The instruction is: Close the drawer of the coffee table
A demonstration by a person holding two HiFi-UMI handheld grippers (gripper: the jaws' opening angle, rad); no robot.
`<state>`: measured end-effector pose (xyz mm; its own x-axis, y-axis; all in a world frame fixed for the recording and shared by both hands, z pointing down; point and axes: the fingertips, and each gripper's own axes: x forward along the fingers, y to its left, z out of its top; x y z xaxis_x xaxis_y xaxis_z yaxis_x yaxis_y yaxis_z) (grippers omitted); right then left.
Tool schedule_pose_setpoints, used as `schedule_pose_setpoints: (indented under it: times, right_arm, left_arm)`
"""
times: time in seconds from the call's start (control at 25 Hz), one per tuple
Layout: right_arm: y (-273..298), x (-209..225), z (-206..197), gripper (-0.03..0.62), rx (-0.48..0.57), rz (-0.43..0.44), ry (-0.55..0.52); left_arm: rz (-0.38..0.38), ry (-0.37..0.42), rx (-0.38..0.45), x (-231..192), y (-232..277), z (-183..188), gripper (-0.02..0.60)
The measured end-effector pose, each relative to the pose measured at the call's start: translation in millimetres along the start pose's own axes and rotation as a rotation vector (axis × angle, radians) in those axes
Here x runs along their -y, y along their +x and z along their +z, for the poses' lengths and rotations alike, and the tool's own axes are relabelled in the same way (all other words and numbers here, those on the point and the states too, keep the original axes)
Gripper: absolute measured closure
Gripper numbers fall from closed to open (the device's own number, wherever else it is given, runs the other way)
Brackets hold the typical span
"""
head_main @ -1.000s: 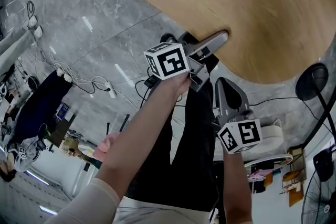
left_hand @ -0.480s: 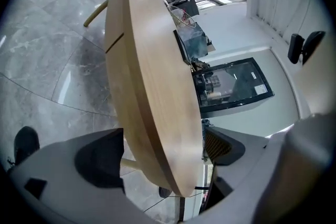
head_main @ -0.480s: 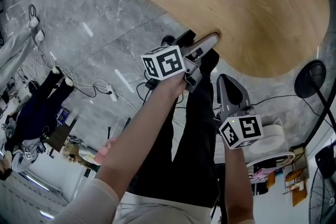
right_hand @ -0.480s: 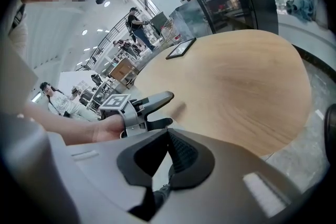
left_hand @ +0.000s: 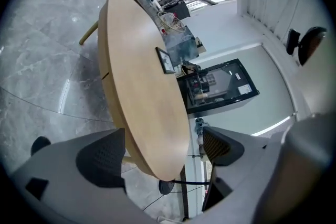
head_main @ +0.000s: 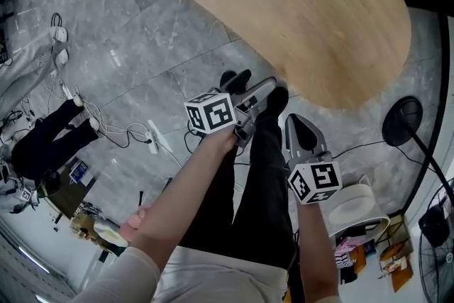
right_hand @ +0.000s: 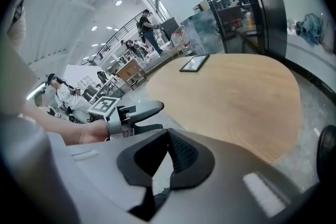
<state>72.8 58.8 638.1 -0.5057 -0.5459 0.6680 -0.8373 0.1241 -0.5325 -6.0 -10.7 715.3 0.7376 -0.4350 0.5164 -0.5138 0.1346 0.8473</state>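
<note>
No legible text, label, brand, number or sign in any view.

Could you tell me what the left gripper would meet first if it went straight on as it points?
The left gripper would likely meet the wooden table at its rounded end, framed between its open jaws; depth is unclear.

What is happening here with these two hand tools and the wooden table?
A person stands at the rounded end of a wooden coffee table, holding a gripper in each hand. The left gripper points at the table's edge with its jaws apart and nothing between them, and it seems just clear of the wood. The right gripper is held nearer the body, with its jaws together on nothing. No drawer shows in any view, so its state cannot be told.
</note>
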Motion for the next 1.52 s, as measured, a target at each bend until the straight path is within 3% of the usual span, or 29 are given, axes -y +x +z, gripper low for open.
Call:
schedule_pose_setpoints:
  times: [0.32,0.44,0.64,0.96,1.08,1.32,1.52]
  right_arm:
    - [-86.9,-52.0,70.1,0.583,0.081,-0.026,-0.099]
    - [-121.7,-72.8,96.5,0.583,0.108,-0.041,-0.126]
    - [-163.0,-102.5,135.3,0.583,0.152,-0.046,-0.163]
    - [-220.4,-147.9,191.9,0.583,0.212,-0.05,-0.267]
    - [-246.1,-158.1,208.1,0.583,0.232,-0.054,-0.275]
    - [-291.3,-179.0,233.5,0.583,0.265,-0.073,-0.315]
    - [-323.6,-189.6,252.9,0.583,0.3,-0.077,-0.319]
  left_arm:
    - [-0.107,0.16,0.007,123.5,-74.0,15.7,0.181]
    - [-0.128,0.229,0.003,172.2,-106.9,22.0,0.24]
    - [-0.167,0.321,0.022,241.0,-150.6,40.0,0.286]
    - [-0.254,0.419,0.037,324.9,-213.3,49.7,0.349]
    - [-0.254,0.503,0.037,352.9,-236.4,47.2,0.392]
    - [-0.283,0.601,0.014,408.8,-278.3,42.5,0.396]
    - [-0.251,0.721,0.004,436.3,-298.8,43.7,0.427]
